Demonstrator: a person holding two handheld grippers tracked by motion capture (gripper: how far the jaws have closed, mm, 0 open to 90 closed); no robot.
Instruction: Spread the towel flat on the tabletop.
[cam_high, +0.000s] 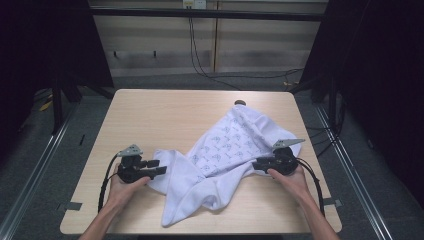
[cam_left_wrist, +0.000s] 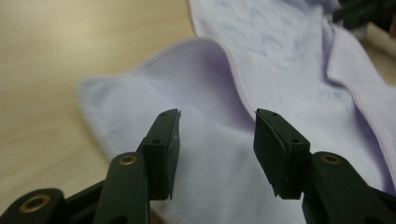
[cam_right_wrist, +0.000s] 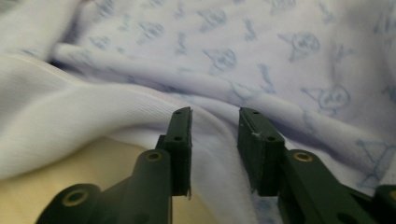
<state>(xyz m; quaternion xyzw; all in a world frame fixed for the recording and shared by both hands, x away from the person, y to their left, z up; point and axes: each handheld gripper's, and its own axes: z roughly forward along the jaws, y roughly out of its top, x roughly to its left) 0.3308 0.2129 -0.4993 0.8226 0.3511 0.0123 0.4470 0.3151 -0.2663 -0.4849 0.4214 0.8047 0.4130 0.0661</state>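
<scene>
The pale wooden tabletop (cam_high: 150, 115) carries a crumpled white cotton garment with a faint blue printed pattern (cam_high: 220, 150), which lies from the far right corner toward the near middle. The left hand-held gripper (cam_high: 159, 167) sits at the garment's left edge (its plain ribbed part), jaws spread with cloth lying between them, unpinched. The right hand-held gripper (cam_high: 256, 164) meets the garment's right edge, jaws likewise parted over a fold, pressing nothing.

From above we look forward and down over the table (cam_high: 150, 107). Both gripper views sit close, sharing the cloth (cam_high: 225, 145).
</scene>
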